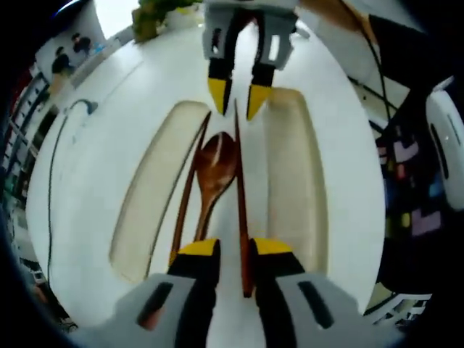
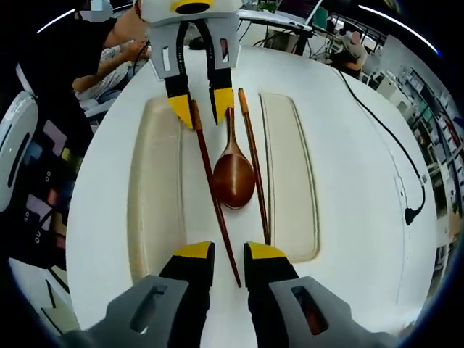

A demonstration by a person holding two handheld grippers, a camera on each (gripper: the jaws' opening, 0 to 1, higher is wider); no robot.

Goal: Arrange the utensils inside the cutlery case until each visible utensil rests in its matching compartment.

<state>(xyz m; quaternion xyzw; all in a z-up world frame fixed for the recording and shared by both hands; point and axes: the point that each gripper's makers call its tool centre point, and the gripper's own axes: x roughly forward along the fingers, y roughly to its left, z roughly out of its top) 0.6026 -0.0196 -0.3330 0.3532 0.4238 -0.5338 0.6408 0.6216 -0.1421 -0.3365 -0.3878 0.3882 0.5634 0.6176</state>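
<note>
The left gripper (image 1: 230, 250) rises from 6 o'clock, its yellow-tipped jaws a little apart, holding nothing. Between them and just beyond lie a wooden spoon (image 1: 212, 177) and two chopsticks (image 1: 239, 196) on the white table (image 1: 94, 188), bowl toward 12 o'clock. One chopstick lies on each side of the spoon. Two halves of the cream case (image 1: 148, 196) lie at 9 and 3 o'clock of the utensils. The right gripper (image 1: 237, 94) comes down from 12 o'clock, jaws apart around the chopstick ends.

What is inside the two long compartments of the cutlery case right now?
Both compartments look empty. The spoon and both chopsticks lie on the strip between them.
</note>
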